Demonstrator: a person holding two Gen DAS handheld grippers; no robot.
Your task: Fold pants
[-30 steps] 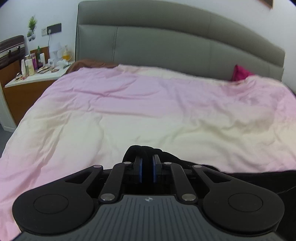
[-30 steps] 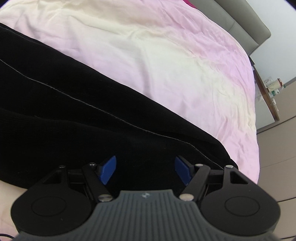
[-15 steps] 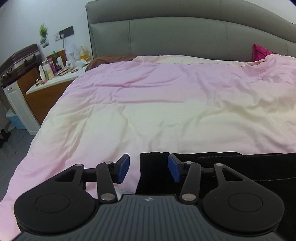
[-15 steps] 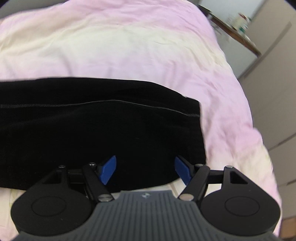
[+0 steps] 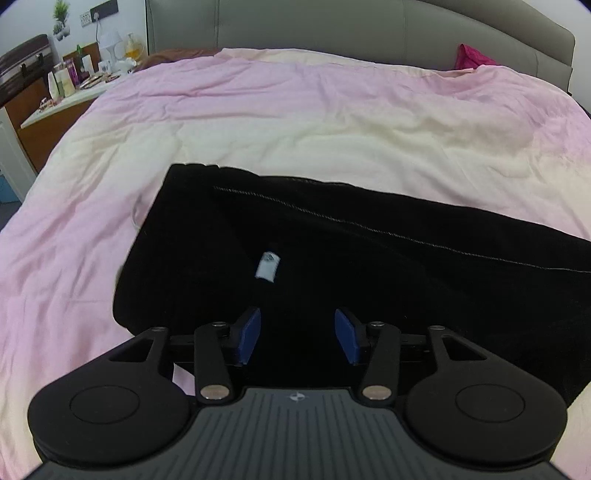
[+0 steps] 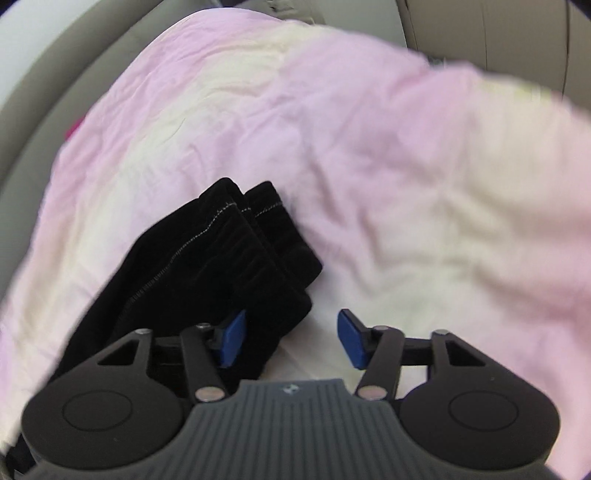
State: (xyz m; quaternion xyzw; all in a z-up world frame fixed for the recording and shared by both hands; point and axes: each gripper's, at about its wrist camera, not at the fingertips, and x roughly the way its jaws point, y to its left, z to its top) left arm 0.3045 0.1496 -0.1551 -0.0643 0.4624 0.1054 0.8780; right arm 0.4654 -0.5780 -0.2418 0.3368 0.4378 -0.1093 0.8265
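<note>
Your left gripper (image 5: pixel 297 334) has let go: a second ago its jaws were pinched shut on a bunched bit of black cloth, and now they stand moderately wide with nothing pressed between the blue pads (image 5: pixel 250 334), hovering over the near part of the pants (image 5: pixel 332 266). The view has also slid across, so the pants' left edge and a small white label (image 5: pixel 267 266) now show ahead of the jaws. I read that as one fold set down and released, with this hand free for the next grasp.

Your right gripper (image 6: pixel 291 338) has swung round; half a second ago it looked across the broad side of the pants, and now it faces their narrow end, where two stacked cuffs (image 6: pixel 258 221) lie with grey stitching showing. Its jaws are closing, yet the pads do not press on anything: the cloth edge sits against the left pad's side and bare bed cover (image 6: pixel 406 184) lies in the gap. The picture is blurred, so contact is hard to judge. It looks like you are lining up to take the leg end for the next fold.

The count: one pair of pants, lying on the bed cover near its front edge; two grippers; two cuffs in view; one label; one pink-and-cream bed cover; one grey headboard (image 5: pixel 332 26); one bedside table (image 5: pixel 62 107) crowded with bottles, too small to count.
</note>
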